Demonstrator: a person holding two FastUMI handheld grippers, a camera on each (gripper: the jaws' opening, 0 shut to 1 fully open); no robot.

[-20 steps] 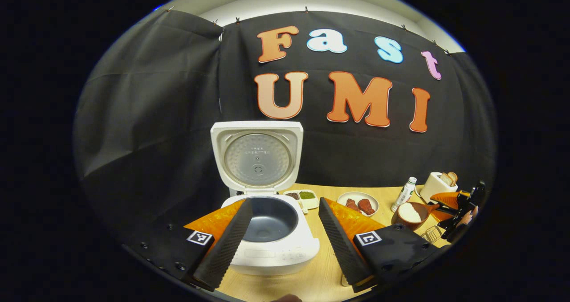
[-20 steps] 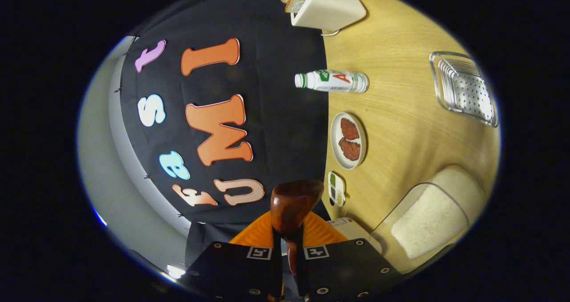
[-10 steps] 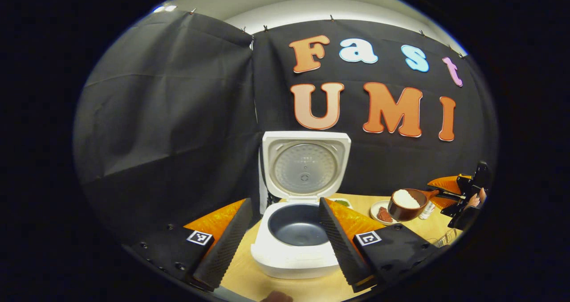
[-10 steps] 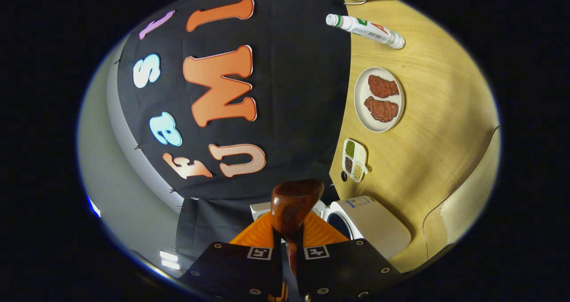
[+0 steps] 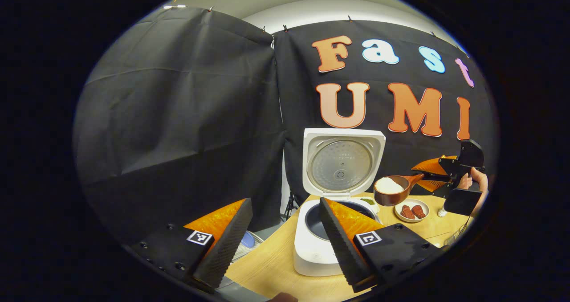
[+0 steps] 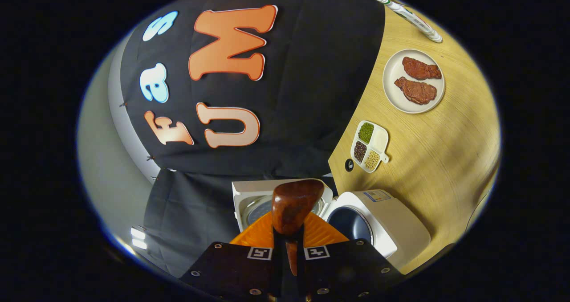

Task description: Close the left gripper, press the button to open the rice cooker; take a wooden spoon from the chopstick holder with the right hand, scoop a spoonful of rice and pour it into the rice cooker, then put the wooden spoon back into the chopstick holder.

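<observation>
Left gripper view has swung leftward since a second ago: the rice cooker, lid up, now sits right of centre on the worktop, behind the left hand-held gripper, whose fingers stand wide apart. The right hand-held gripper, clamped on the wooden spoon, has carried its rice from the far right to beside the raised lid.

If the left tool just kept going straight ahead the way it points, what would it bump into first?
Probably the black wall cloth: the open left tool aims left of the cooker, which sits by its right finger. Depth is hard to judge.
</observation>
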